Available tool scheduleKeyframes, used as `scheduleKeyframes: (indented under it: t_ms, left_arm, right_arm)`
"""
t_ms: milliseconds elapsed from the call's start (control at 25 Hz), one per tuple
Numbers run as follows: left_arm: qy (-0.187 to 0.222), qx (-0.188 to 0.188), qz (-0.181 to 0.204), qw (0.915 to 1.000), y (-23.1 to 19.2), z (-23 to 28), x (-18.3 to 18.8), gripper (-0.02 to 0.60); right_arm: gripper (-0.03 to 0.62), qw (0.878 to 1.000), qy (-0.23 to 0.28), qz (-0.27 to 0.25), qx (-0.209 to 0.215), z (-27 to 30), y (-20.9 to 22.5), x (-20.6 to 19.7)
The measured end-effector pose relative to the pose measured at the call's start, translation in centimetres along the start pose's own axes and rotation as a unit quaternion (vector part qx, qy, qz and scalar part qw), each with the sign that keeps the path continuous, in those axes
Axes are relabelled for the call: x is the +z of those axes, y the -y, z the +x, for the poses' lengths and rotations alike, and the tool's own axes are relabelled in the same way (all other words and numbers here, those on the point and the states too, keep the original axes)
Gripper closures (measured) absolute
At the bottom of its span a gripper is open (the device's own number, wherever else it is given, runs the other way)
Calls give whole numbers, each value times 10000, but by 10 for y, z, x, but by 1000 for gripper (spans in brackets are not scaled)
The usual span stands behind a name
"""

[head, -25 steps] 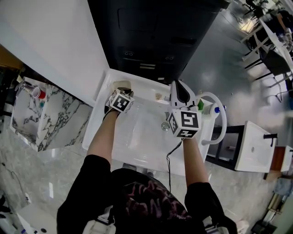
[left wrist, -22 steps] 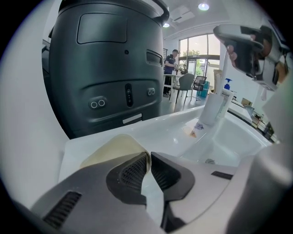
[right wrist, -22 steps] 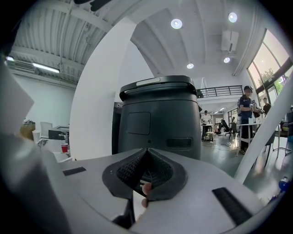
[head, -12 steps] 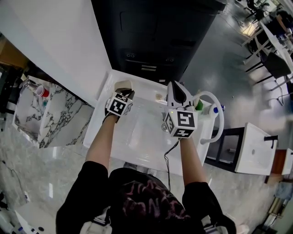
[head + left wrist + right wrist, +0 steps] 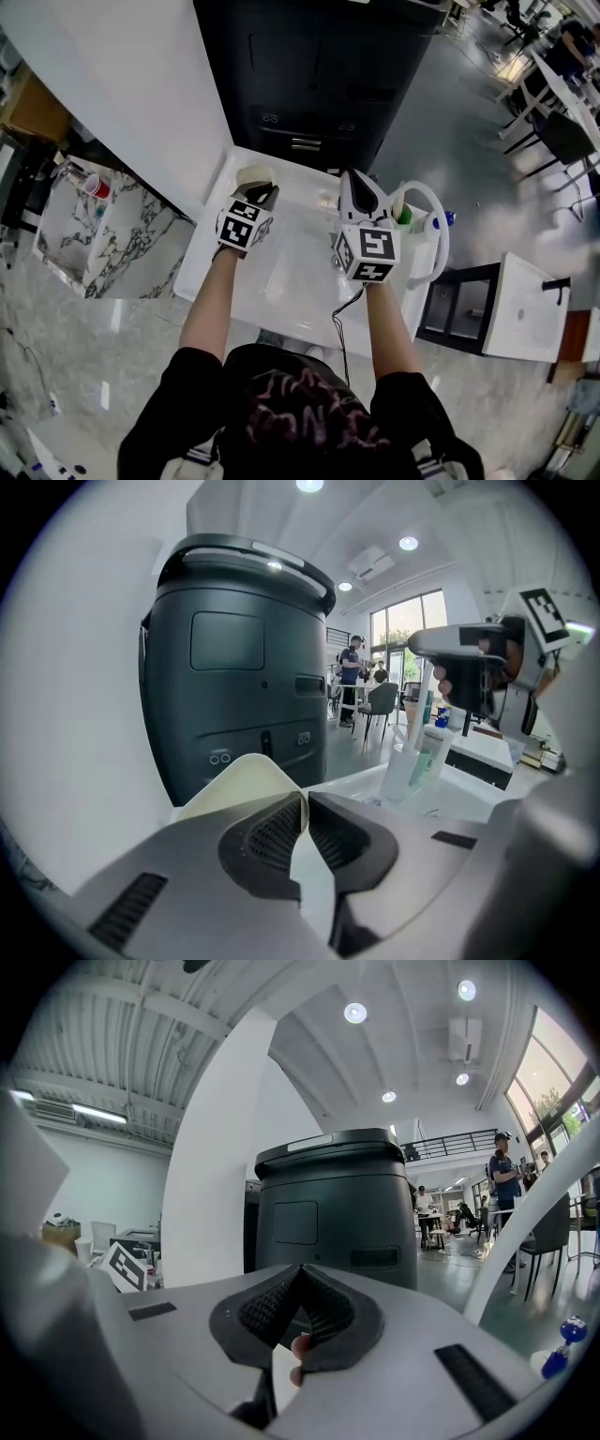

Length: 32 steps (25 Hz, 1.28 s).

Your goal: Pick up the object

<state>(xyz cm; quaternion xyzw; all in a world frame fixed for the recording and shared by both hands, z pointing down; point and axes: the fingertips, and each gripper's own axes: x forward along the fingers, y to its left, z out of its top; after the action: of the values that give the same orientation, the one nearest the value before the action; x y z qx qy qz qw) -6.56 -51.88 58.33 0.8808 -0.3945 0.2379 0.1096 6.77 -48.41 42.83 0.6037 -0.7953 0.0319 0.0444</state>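
Note:
A cream, thin-walled cup-like object (image 5: 251, 174) sits at the far left corner of the white basin (image 5: 286, 277). My left gripper (image 5: 262, 191) reaches it from the near side. In the left gripper view the object's (image 5: 239, 780) edge is pinched between the dark ribbed pads of that gripper (image 5: 304, 803), which is shut on it. Whether the object rests on the basin or hangs above it I cannot tell. My right gripper (image 5: 354, 178) hovers over the basin's right side; its pads meet with nothing between them (image 5: 300, 1283). A fingertip (image 5: 298, 1346) shows beneath them.
A big black machine (image 5: 319, 75) stands just behind the basin. A curved white spout (image 5: 433, 234), a green bottle (image 5: 409, 216) and a blue-capped bottle (image 5: 448, 220) crowd the basin's right edge. A marble counter with a red cup (image 5: 97, 187) lies to the left.
Both grippers have drifted a little toward me over the basin. The left jaws stay closed on the cream object's edge.

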Motion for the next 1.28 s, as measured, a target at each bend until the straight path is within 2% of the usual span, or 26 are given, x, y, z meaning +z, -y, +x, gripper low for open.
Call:
scheduleKeyframes:
  t_ms: [320, 560, 720, 1280]
  left_arm:
    - [744, 184, 152, 9969, 19, -56, 54, 545]
    - [1152, 396, 271, 9922, 30, -98, 84, 545]
    - [1362, 548, 434, 9882, 37, -123, 99, 545]
    - [2000, 724, 423, 9762, 67, -186, 131, 545]
  right_arm:
    - [580, 9999, 116, 59, 52, -22, -7, 10]
    - [580, 9998, 200, 41, 71, -38, -14, 18]
    - [580, 9996, 267, 7, 82, -49, -17, 23]
    - [580, 9997, 232, -71, -32, -89, -13, 26]
